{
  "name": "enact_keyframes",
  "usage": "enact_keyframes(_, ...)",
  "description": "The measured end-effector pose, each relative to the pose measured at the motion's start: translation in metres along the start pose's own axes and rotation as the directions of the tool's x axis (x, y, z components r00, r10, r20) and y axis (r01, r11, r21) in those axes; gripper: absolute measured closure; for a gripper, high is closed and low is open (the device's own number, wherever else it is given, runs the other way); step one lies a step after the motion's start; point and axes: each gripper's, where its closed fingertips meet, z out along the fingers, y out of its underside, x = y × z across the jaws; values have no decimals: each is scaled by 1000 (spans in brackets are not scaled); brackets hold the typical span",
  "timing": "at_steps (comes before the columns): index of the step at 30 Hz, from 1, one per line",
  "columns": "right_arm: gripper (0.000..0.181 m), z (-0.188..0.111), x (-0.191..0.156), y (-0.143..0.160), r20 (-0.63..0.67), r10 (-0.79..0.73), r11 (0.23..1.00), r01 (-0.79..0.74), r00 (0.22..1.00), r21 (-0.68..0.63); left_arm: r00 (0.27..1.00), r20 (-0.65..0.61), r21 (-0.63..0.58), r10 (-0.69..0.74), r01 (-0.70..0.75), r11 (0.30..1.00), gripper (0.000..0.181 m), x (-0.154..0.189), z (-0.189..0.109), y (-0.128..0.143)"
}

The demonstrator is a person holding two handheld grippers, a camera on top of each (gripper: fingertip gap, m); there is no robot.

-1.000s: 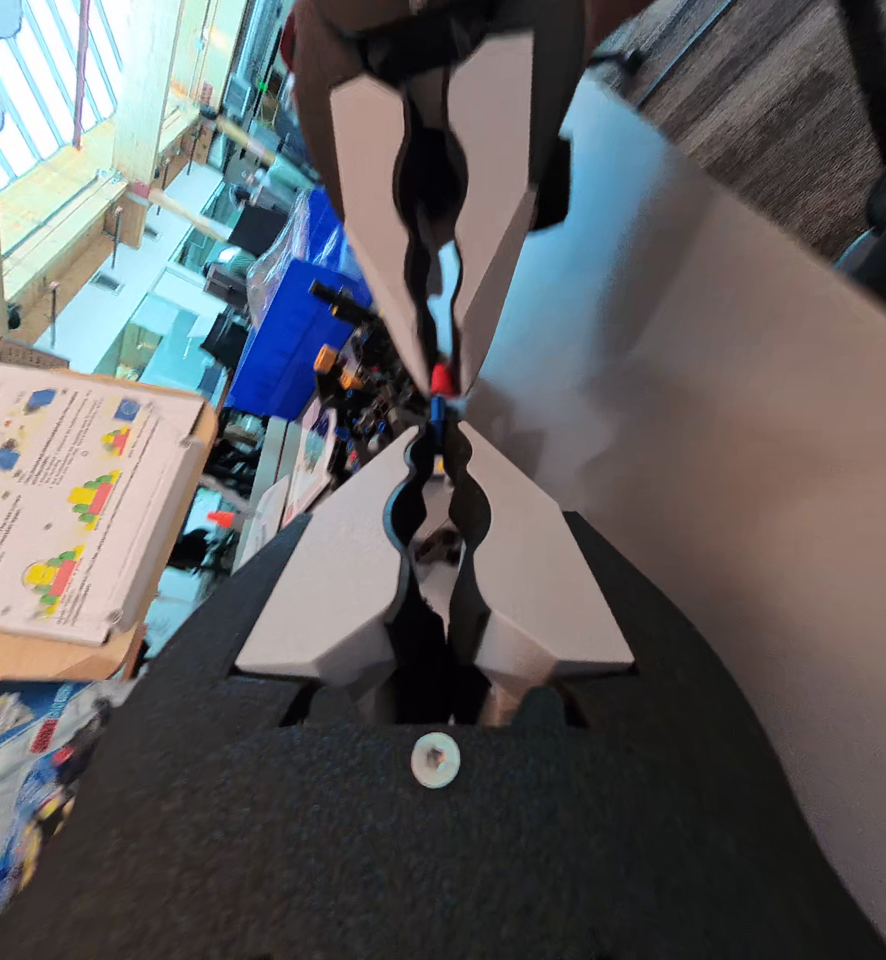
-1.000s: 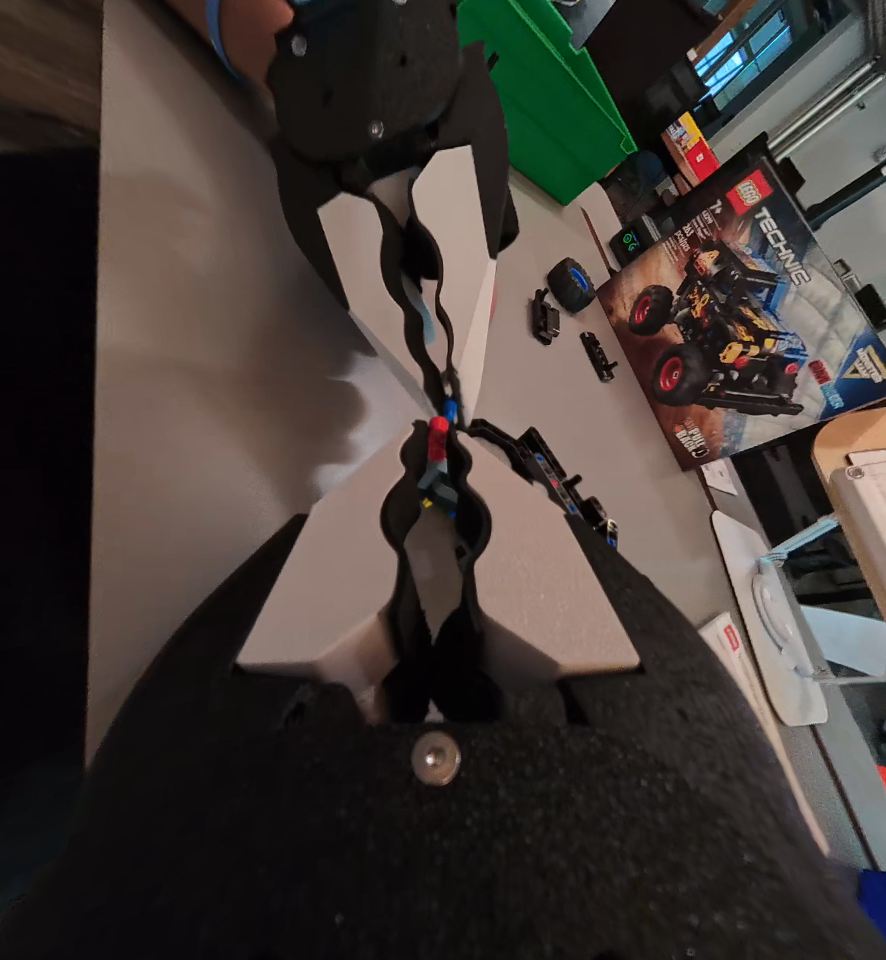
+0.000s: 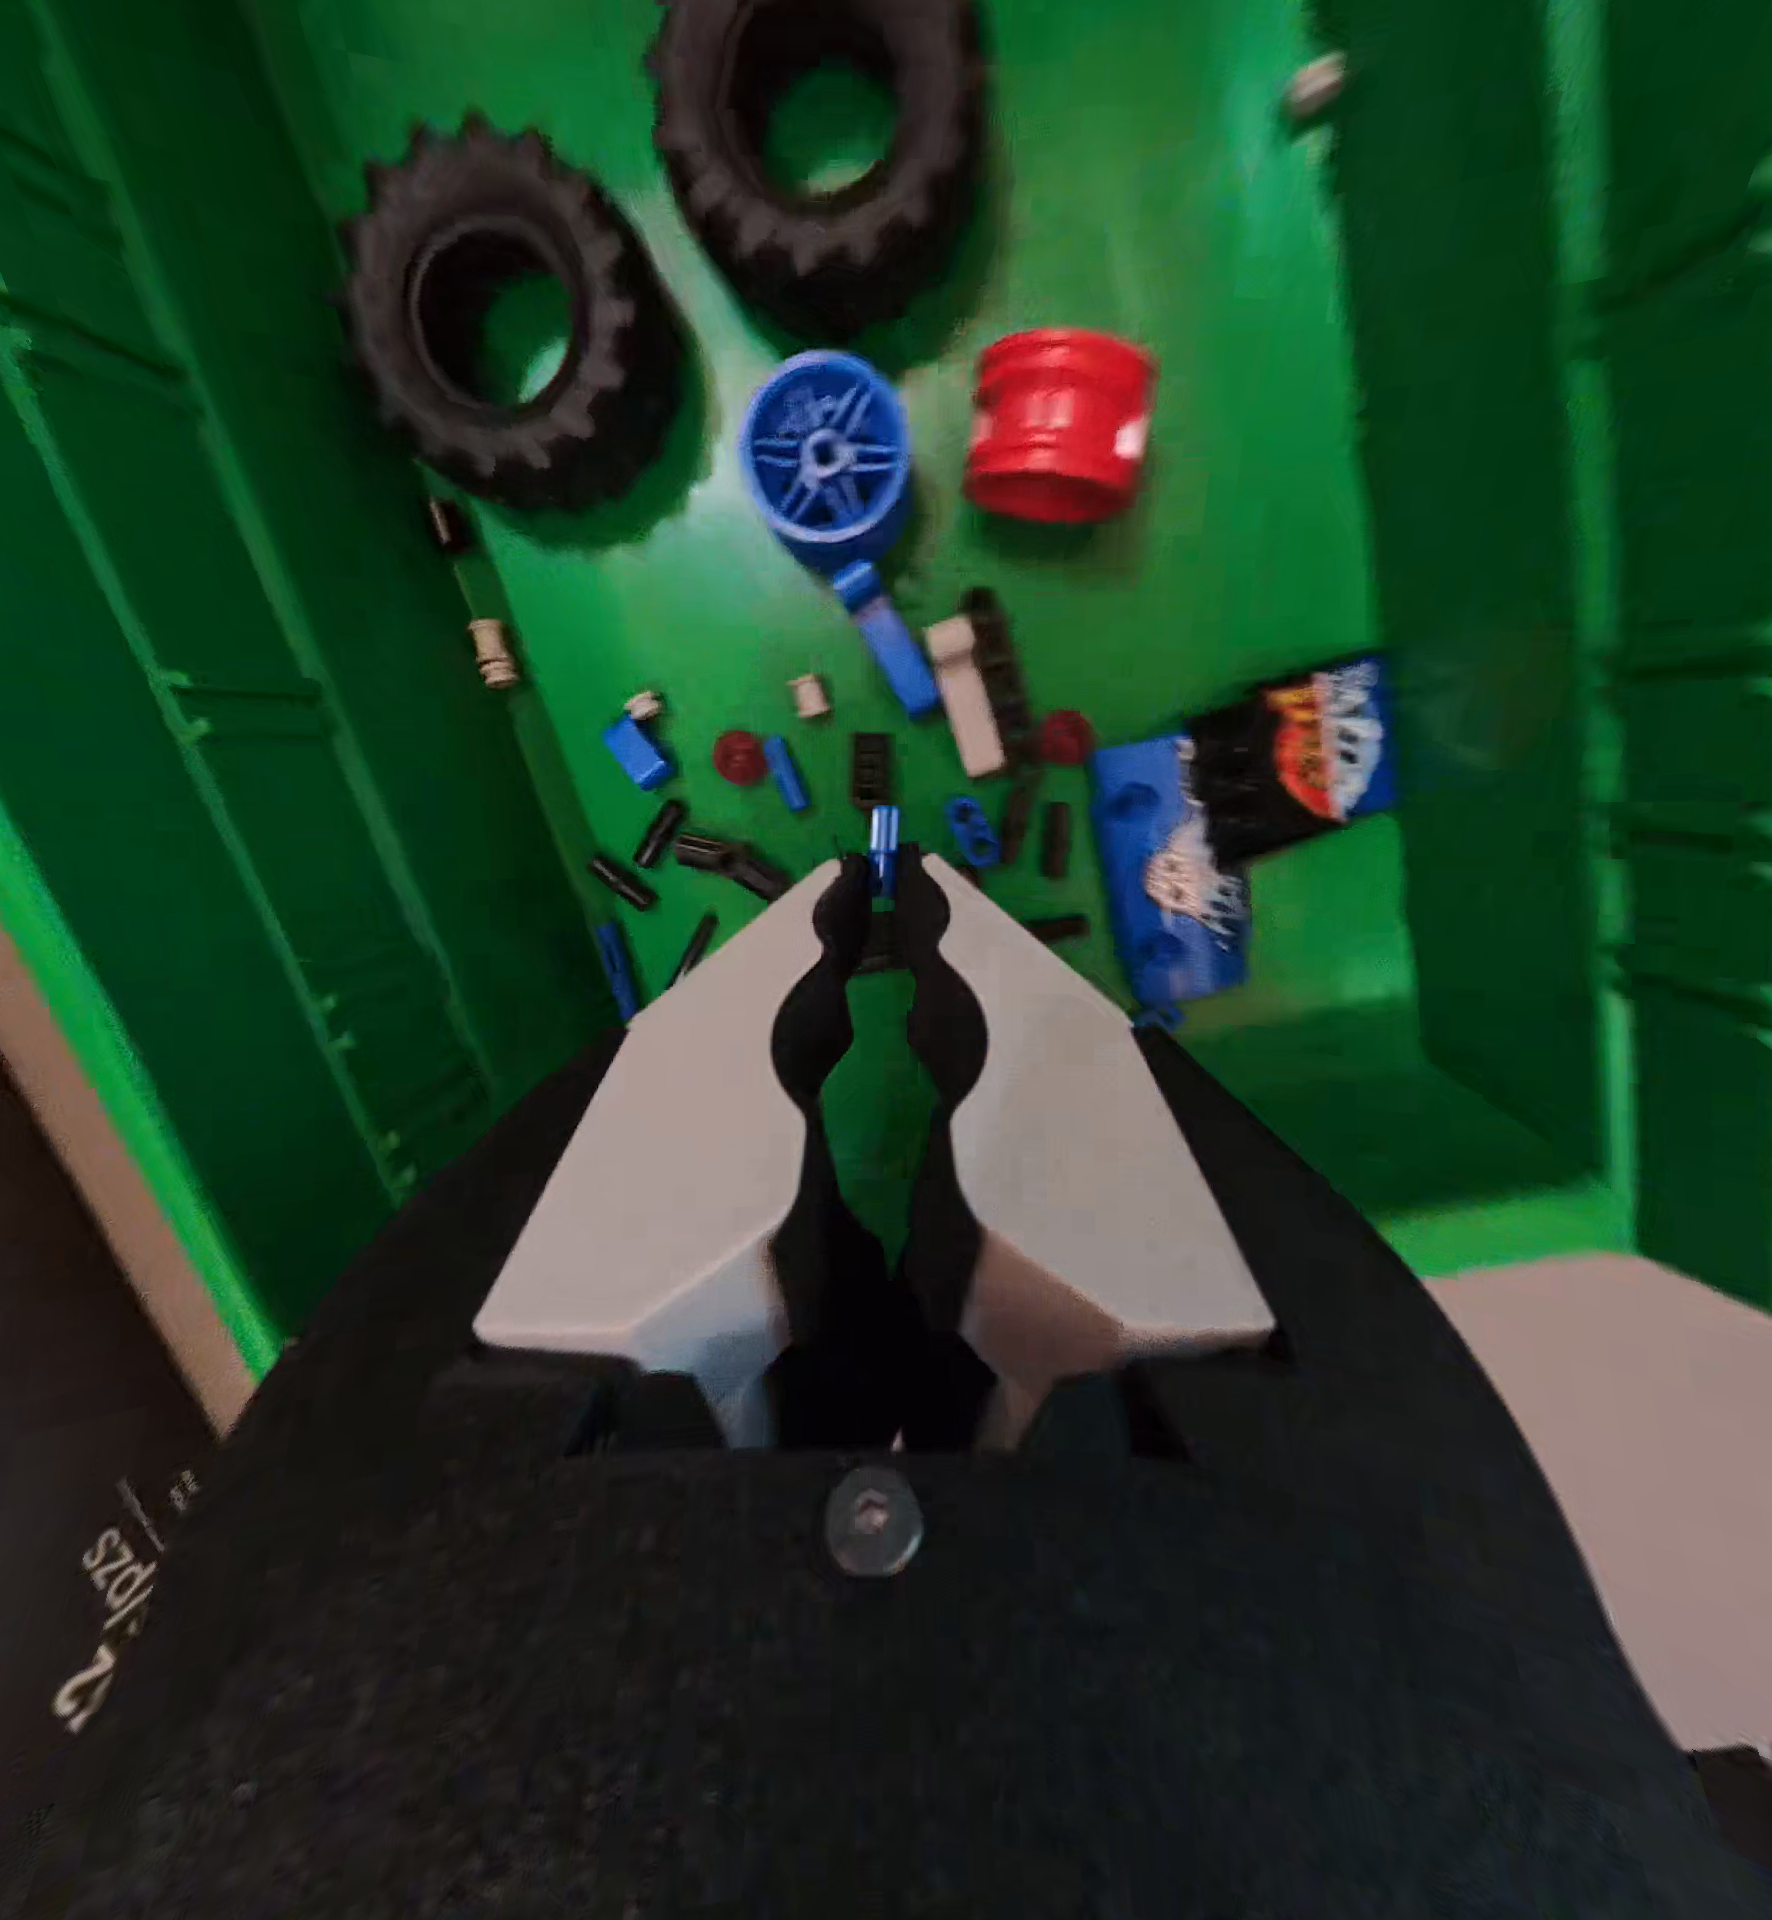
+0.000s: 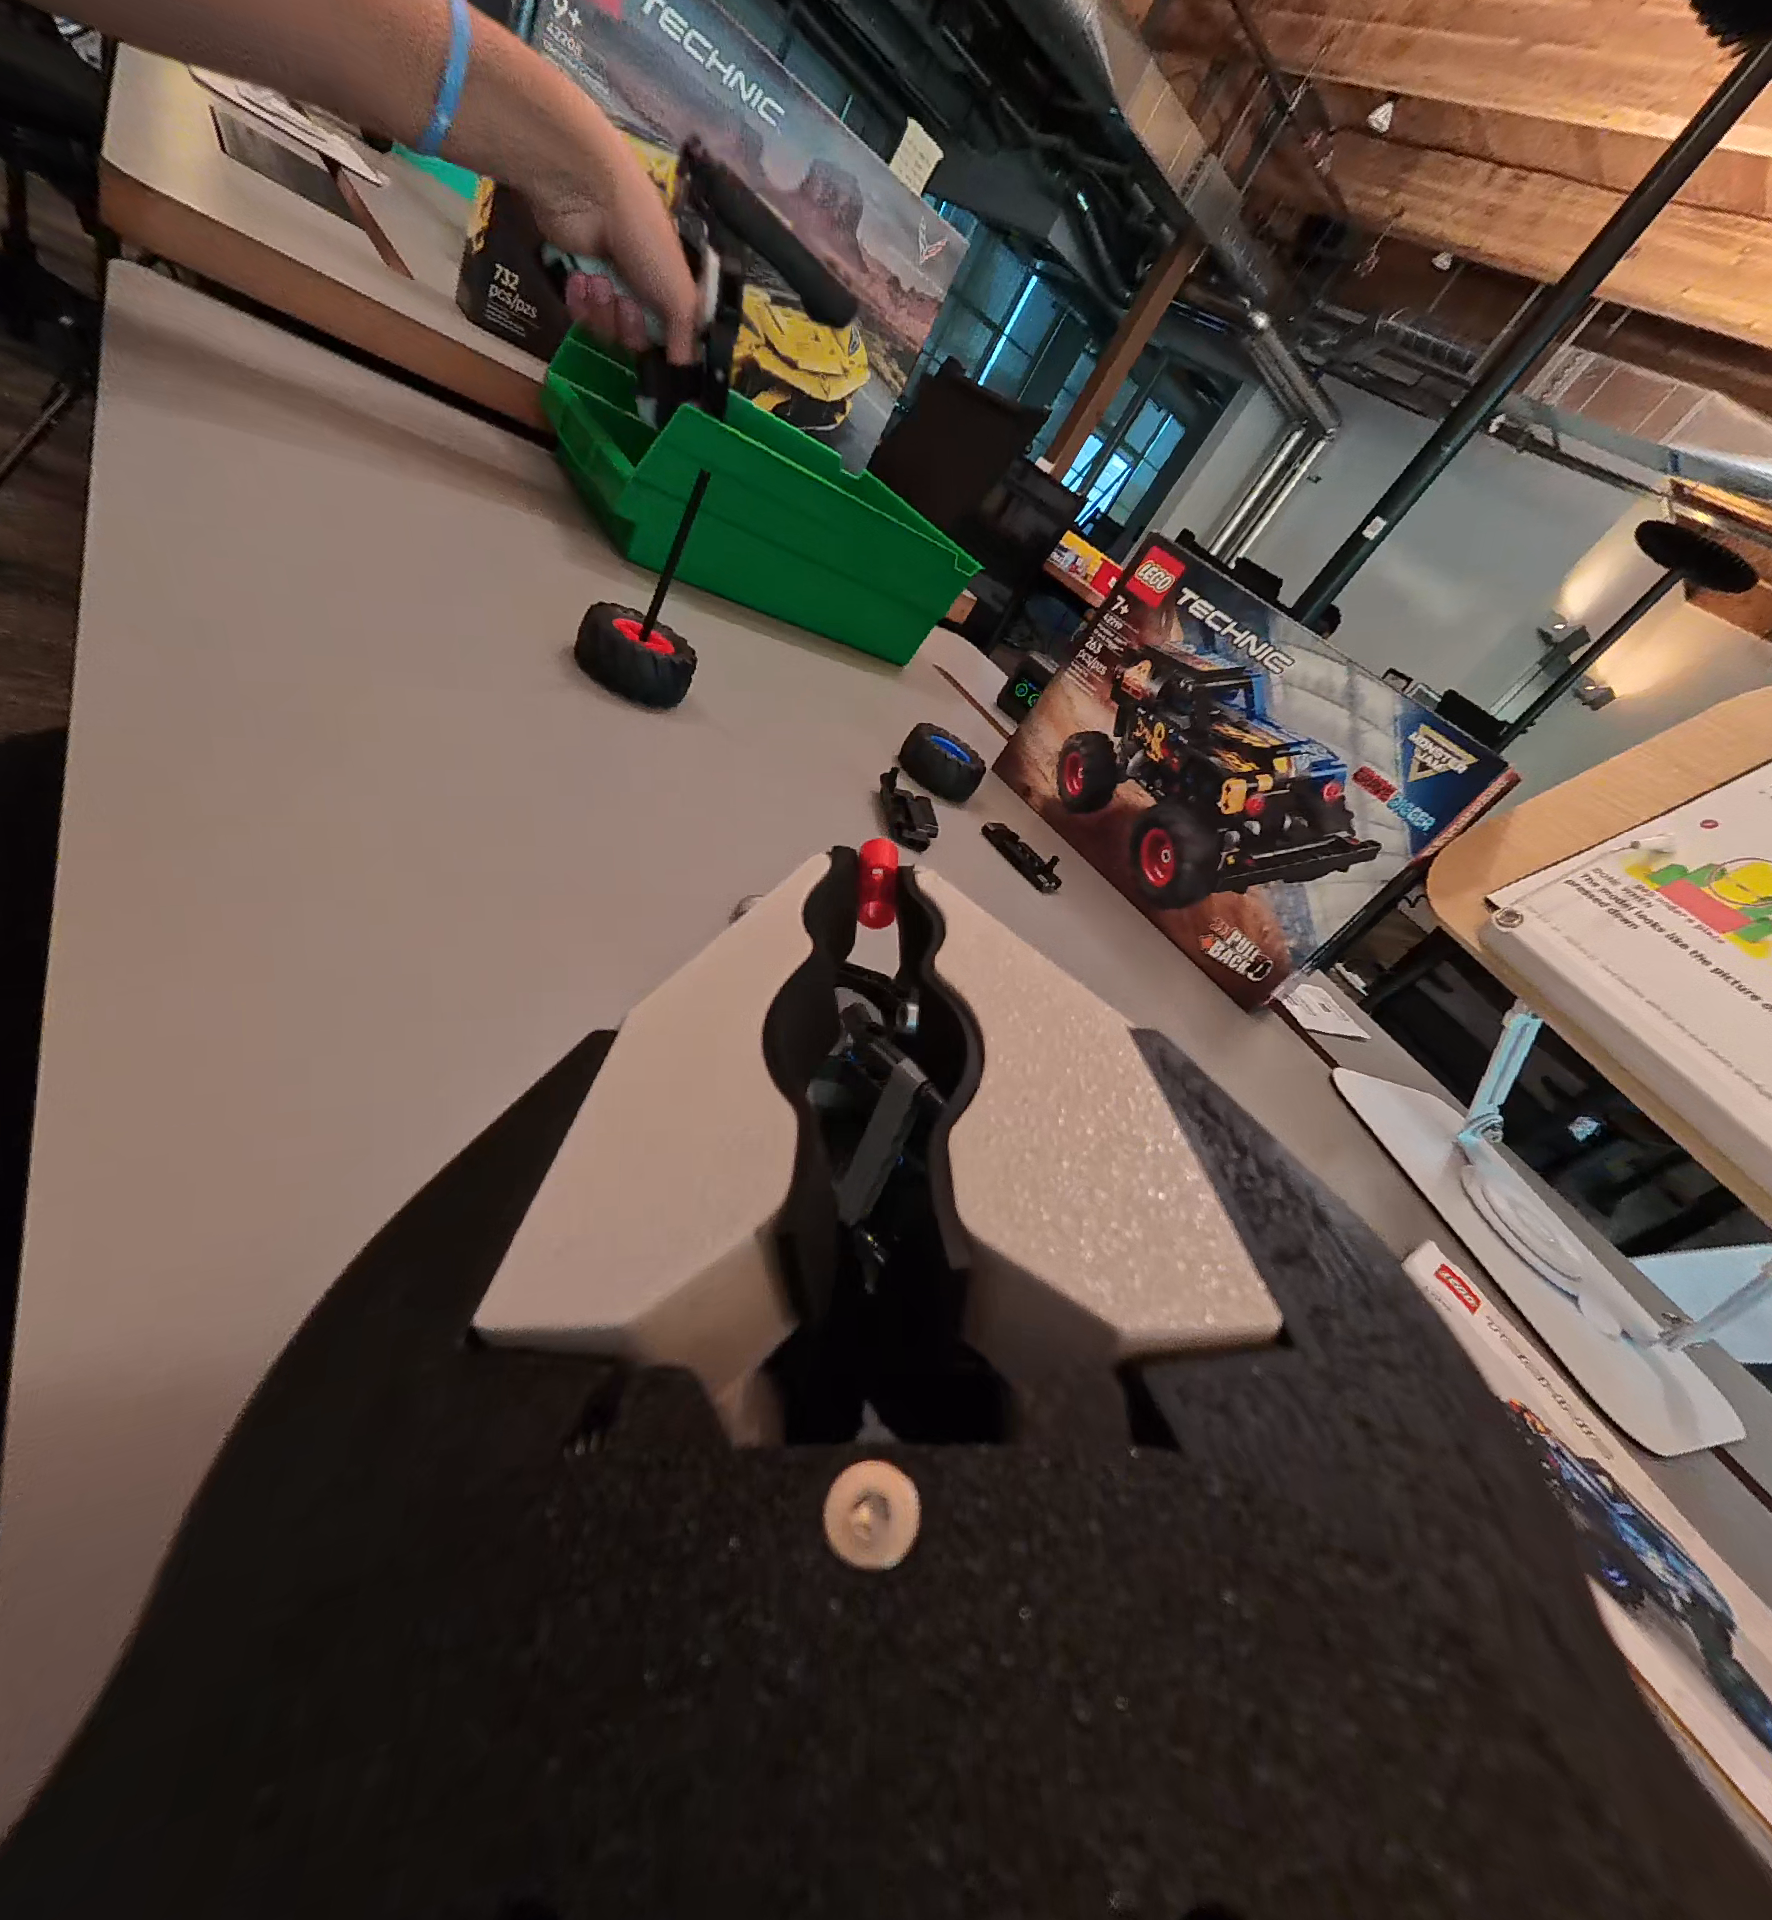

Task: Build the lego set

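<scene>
Two grippers are in my hands, and each one is gripping something small. My left gripper is hanging over the inside of a green bin, and its fingers are clenching a small blue pin right at the tips, so the pin is sticking out forward above the loose parts. On the bin floor two black tyres are lying at the far end, a blue wheel rim and a red wheel rim are lying near them, and many small black, blue, beige and red pieces are scattered closer to my fingers. A blue printed panel is lying to the right of them.

My right gripper is staying above the grey table. Its fingers are clamping a dark assembly, which is sitting between the black pads, and a red pin on it is standing out at the fingertips. Farther on the table a wheel with a red hub is standing with a black axle rising from it, just beside the green bin. A wheel with a blue hub and two small black parts are lying near a toy box with a monster truck picture. In this view my left hand is holding the left gripper down into the bin.
</scene>
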Motion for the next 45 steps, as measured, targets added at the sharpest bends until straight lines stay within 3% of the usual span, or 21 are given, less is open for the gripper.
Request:
enact_keyframes(1,174,0,0,1,8,8,1000,-8,1000,-6,999,3,-19,-38,38,999,177,-5,9,-1)
enact_keyframes(9,173,4,-5,8,30,2,999,0,1000,-43,995,8,-14,-100,100,995,159,-10,22,1)
enact_keyframes(12,173,5,-7,9,38,-4,999,5,999,-48,992,68,88,-110,104,991,149,-15,-4,-7)
enact_keyframes(14,173,5,-7,5,45,30,999,-28,999,-34,992,61,240,-112,95,966,145,3,-42,-19)
enact_keyframes(15,174,6,-6,0,46,86,996,-85,995,-11,995,53,346,-86,62,936,143,23,-68,-26)
enact_keyframes(17,174,14,-10,-16,113,343,938,-346,933,11,998,55,581,31,-57,812,139,86,-129,-29)
enact_keyframes(20,173,30,-22,-36,239,665,736,-676,708,-46,934,73,810,350,-260,525,151,234,-191,8)
enact_keyframes(22,174,34,-34,-53,354,789,564,-820,502,-94,775,90,870,626,-367,330,157,349,-195,59)
enact_keyframes(24,174,37,-51,-62,433,841,441,-876,325,-198,608,173,859,775,-478,184,152,431,-176,106)
enact_keyframes(28,174,34,-89,-77,525,842,362,-853,126,-376,477,390,786,787,-618,-15,139,500,-147,135)
enact_keyframes(31,175,28,-110,-79,548,835,348,-820,50,-455,421,328,825,846,-563,-40,135,524,-145,149)
enact_keyframes(34,174,20,-124,-78,567,823,374,-792,43,-483,381,171,913,909,-409,-1,146,536,-157,163)
enact_keyframes(36,174,18,-131,-76,566,823,381,-781,42,-495,362,131,927,923,-374,15,144,535,-159,167)
enact_keyframes(42,174,17,-144,-81,581,814,365,-762,-18,-534,325,234,898,916,-433,-76,161,544,-153,173)
enact_keyframes(45,174,16,-144,-81,585,810,353,-763,-41,-542,321,241,898,916,-431,-85,164,542,-154,174)
